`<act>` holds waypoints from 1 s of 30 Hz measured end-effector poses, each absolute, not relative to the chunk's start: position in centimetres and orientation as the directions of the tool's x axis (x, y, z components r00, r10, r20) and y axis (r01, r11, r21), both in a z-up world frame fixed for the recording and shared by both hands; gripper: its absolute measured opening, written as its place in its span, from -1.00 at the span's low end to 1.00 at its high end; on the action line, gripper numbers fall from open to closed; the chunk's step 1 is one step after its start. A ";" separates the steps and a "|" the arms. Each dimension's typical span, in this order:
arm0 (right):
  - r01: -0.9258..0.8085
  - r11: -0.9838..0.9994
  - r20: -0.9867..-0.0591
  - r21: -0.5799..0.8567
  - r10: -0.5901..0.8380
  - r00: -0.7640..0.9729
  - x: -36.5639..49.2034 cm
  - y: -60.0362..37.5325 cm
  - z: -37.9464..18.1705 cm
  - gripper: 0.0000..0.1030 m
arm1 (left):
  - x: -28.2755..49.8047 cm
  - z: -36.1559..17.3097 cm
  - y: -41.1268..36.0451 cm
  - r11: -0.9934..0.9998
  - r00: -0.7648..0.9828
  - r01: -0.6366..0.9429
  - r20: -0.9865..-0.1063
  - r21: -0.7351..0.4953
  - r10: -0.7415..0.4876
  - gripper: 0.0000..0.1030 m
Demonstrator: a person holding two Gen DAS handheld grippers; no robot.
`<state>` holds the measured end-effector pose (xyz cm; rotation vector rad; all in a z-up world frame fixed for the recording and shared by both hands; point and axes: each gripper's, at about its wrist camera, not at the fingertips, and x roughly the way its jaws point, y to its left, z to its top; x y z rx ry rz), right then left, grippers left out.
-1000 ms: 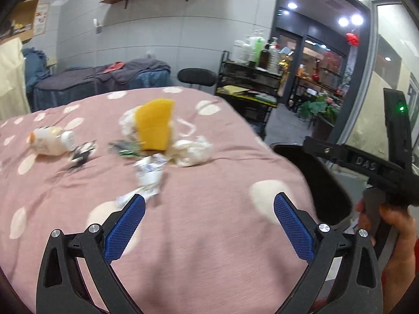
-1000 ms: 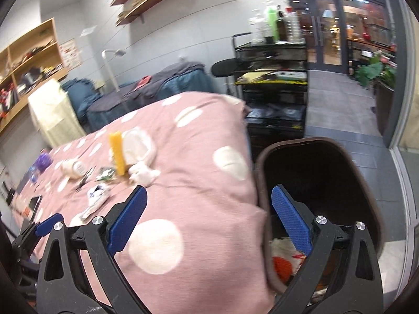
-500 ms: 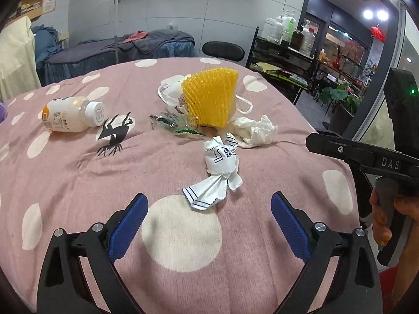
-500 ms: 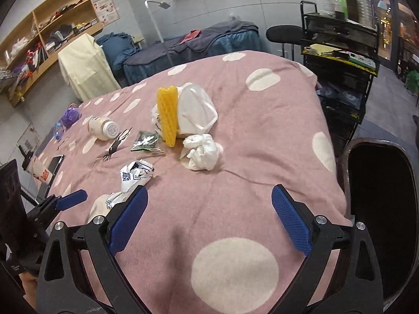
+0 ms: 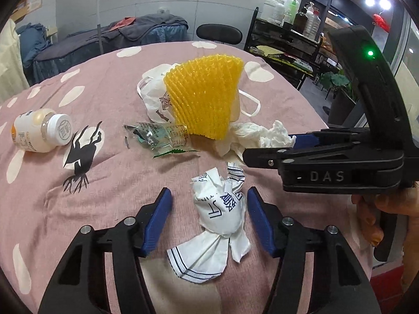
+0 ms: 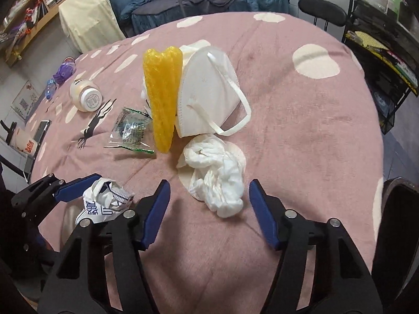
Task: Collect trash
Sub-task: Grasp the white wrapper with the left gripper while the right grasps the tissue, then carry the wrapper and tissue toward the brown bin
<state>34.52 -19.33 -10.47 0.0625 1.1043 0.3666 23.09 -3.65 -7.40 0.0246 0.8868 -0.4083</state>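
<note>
Only right wrist view shows face mask (image 6: pixel 209 91) behind yellow netting (image 6: pixel 162 99).

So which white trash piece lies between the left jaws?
The printed paper wrapper, crumpled, with dark lettering; the plain tissue wad lies between the right jaws instead.

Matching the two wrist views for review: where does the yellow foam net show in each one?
Left wrist: the yellow foam net stands upper centre, seen broadside as a fan, beyond the crumpled printed wrapper.
Right wrist: the net is left of centre, seen edge-on and narrow.
Shared landmark: the white face mask leaning against it.
</note>
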 end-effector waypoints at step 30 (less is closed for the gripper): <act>-0.201 0.931 -0.682 0.304 0.360 0.637 23.5 -24.3 -5.1 -0.67 | 16.2 -3.3 -2.3 0.924 0.701 0.307 -0.602 -0.230 -0.383 -0.35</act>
